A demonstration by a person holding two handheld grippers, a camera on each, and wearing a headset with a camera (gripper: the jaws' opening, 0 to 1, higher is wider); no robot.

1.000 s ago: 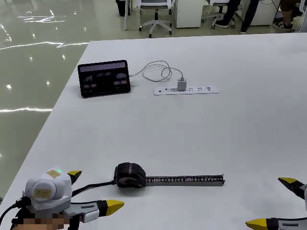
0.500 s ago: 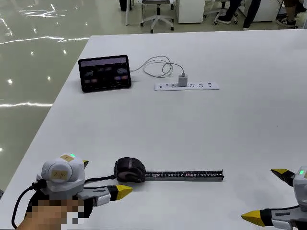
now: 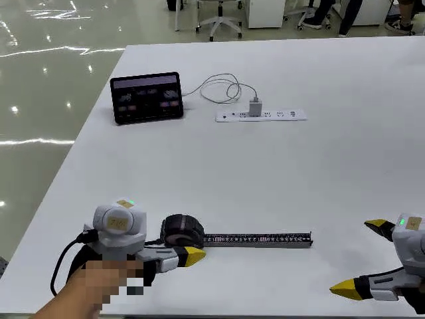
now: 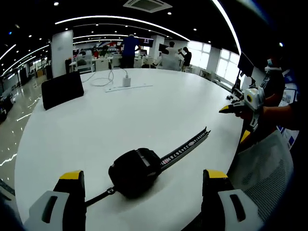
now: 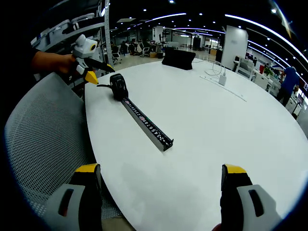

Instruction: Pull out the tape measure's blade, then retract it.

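1. My left gripper (image 4: 144,176) has its jaws spread, with the tape measure (image 3: 182,231) case between them, low left in the head view.
2. Its blade (image 3: 259,240) lies extended rightward on the table (image 3: 265,173).
3. My right gripper (image 3: 360,258), lower right, has its jaws wide apart.

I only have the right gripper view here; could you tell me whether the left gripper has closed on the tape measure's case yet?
Observer: Not yet. In the left gripper view, the left gripper is open. The black rounded tape measure case lies on the table between its yellow-tipped jaws, with a gap on each side.
Operator: Thank you. Where does the case's strap lie relative to those jaws?
Observer: The thin black strap trails from the case back toward the gripper's body, in the space between the jaws.
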